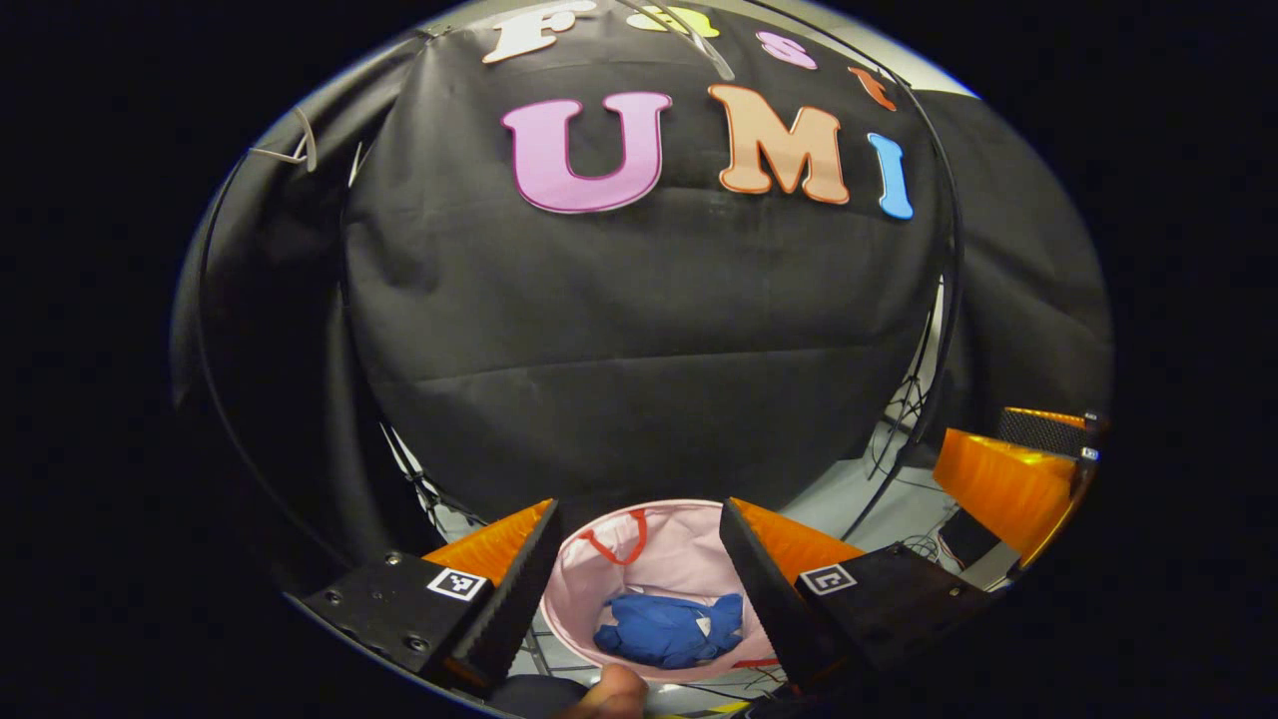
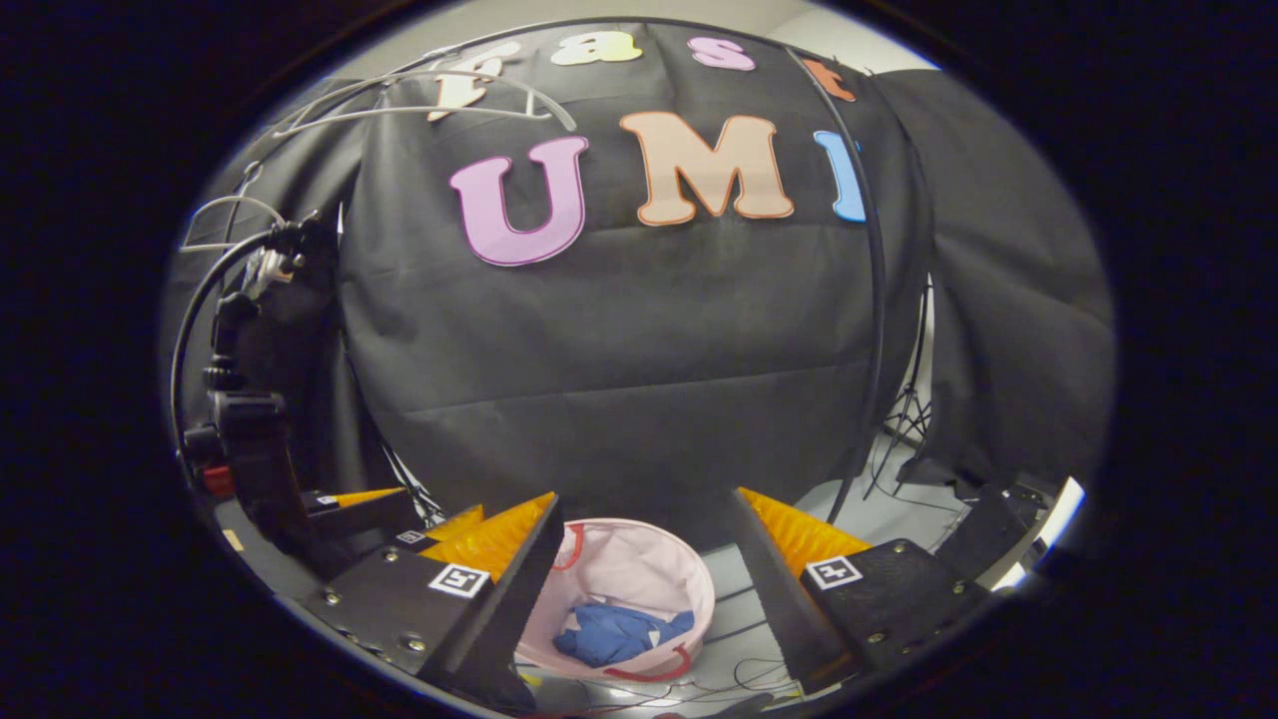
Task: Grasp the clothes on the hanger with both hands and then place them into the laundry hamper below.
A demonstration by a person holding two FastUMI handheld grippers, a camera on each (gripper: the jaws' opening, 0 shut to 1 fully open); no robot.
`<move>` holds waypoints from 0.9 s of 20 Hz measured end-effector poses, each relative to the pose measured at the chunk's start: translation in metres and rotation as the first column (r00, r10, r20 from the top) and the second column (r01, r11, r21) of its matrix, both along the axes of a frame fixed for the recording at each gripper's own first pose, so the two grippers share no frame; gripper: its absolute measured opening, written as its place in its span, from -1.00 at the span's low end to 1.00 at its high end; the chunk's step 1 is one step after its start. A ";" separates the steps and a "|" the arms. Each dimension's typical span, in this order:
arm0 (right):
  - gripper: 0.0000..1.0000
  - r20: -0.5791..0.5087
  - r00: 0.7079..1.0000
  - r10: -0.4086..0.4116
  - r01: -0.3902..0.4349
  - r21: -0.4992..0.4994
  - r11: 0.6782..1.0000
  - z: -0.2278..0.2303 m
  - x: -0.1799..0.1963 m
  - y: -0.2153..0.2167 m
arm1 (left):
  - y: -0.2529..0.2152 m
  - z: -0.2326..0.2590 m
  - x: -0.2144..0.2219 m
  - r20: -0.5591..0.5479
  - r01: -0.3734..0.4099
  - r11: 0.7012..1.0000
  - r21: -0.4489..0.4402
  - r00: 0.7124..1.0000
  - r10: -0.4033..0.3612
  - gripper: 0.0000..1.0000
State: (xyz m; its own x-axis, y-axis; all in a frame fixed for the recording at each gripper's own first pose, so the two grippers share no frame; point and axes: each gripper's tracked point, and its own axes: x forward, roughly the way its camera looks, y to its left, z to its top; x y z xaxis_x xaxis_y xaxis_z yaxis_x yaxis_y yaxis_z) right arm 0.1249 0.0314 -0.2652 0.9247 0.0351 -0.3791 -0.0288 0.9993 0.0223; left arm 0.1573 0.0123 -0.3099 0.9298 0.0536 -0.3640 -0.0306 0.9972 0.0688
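Note:
A blue garment [image 1: 671, 631] lies crumpled at the bottom of the pink laundry hamper [image 1: 679, 544] with red handles, on the floor below. My left gripper [image 1: 639, 509] hovers above the hamper, open, with nothing between its fingers. In the right gripper view, the same blue garment [image 2: 619, 634] rests inside the hamper [image 2: 639, 564]. My right gripper [image 2: 647, 499] is also open and empty above it. The left gripper [image 2: 399, 509] appears at the lower left of that view. The right gripper [image 1: 1008, 479] shows at the right edge of the left gripper view. Bare white hangers [image 2: 429, 100] hang up at the top.
A curved black pole [image 2: 877, 300] runs down in front of the black cloth wall. Cables and a tripod's legs [image 2: 904, 429] lie on the pale floor to the right of the hamper. A fingertip [image 1: 611, 694] shows at the bottom edge of the left gripper view.

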 end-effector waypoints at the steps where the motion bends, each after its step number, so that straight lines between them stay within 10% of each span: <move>1: 0.99 0.011 1.000 0.003 -0.003 -0.007 1.000 0.009 -0.003 0.002 | 0.000 0.011 -0.003 0.018 0.002 1.000 -0.006 1.000 -0.002 0.97; 18: 0.97 0.391 0.908 0.148 -0.140 -0.050 0.989 0.199 -0.085 -0.025 | -0.015 0.225 -0.085 0.378 -0.088 0.996 0.023 0.923 0.072 0.99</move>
State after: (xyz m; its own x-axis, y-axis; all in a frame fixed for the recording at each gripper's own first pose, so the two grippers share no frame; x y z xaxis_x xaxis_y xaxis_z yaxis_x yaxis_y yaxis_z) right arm 0.0400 0.0064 -0.0662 0.9844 0.1753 0.0115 -0.1747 0.9838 -0.0403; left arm 0.0727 -0.0031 -0.0846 0.9899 0.1407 0.0155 -0.1414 0.9871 0.0754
